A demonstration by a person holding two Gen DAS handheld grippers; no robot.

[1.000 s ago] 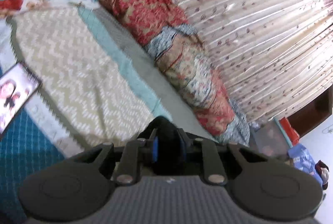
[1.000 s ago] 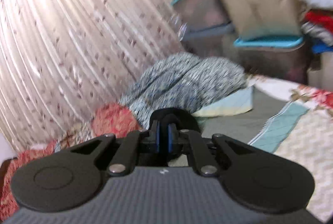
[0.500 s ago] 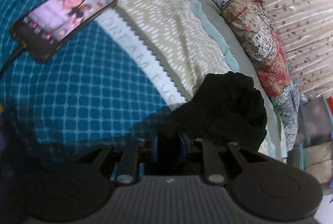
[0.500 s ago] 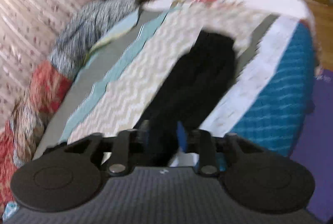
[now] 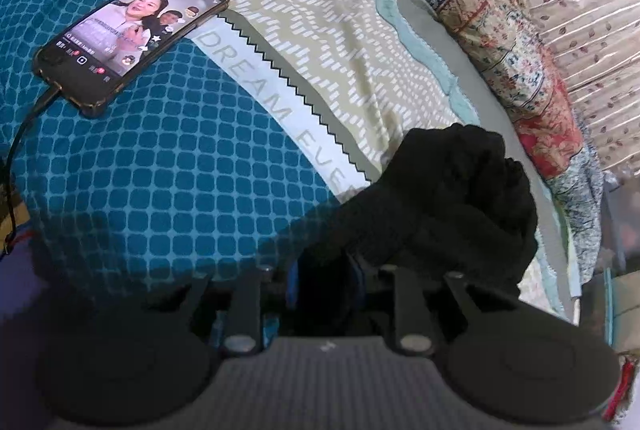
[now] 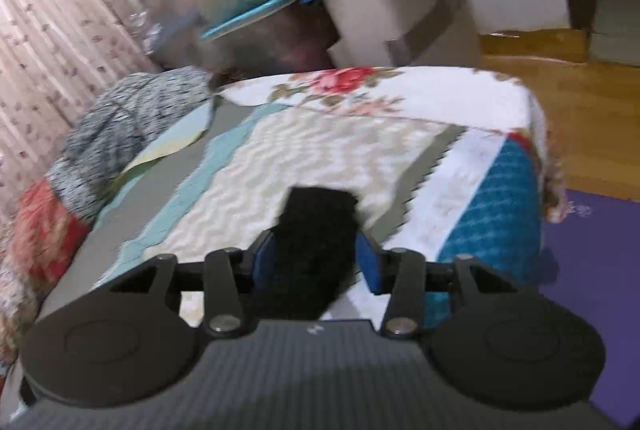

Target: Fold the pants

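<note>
Left wrist view, left gripper (image 5: pixel 325 276) clenched on black pants (image 5: pixel 452 206) bunched over a patterned bedspread (image 5: pixel 180 166), phone (image 5: pixel 132 34) lying beyond, right wrist view, blurred, right gripper (image 6: pixel 314 264) spread apart around the pants (image 6: pixel 314 230) on the bedspread (image 6: pixel 312 150).

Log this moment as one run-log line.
stage: folding underway | left gripper: shut on black fabric pants | right gripper: open around pants | surface: patchwork quilted bedspread | nearby: lit smartphone
</note>
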